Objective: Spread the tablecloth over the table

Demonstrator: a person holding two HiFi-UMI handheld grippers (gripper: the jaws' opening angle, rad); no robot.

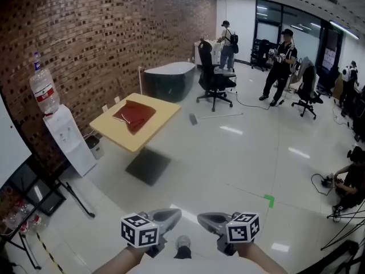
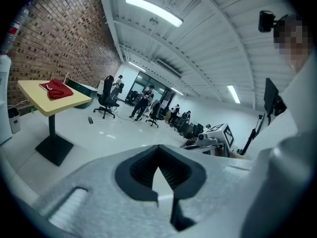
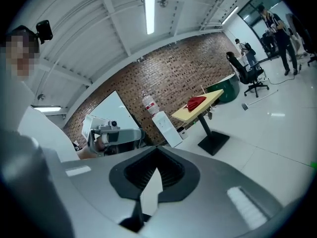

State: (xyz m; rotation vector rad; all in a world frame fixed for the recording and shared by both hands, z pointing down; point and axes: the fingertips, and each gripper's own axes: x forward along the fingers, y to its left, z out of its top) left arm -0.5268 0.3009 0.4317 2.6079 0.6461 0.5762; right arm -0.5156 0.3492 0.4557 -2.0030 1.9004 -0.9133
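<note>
A folded red tablecloth [image 1: 134, 116] lies on the yellow top of a pedestal table [image 1: 154, 127] by the brick wall, several steps ahead of me. It also shows small in both gripper views, as the cloth [image 2: 58, 89] on the table [image 2: 44, 105] and as the cloth [image 3: 196, 102] on the table [image 3: 200, 111]. My left gripper [image 1: 173, 213] and right gripper [image 1: 203, 217] are held side by side at the bottom of the head view, far from the table. Both are shut with nothing between the jaws, as the left gripper [image 2: 158, 178] and right gripper [image 3: 150, 183] show close up.
A water dispenser [image 1: 71, 138] with a bottle [image 1: 44, 91] stands left of the table. Behind it are a dark tub [image 1: 168, 80] and an office chair [image 1: 215, 79]. People stand at the back right. A green mark [image 1: 269, 200] is on the floor, with stand legs [image 1: 77, 201] at left.
</note>
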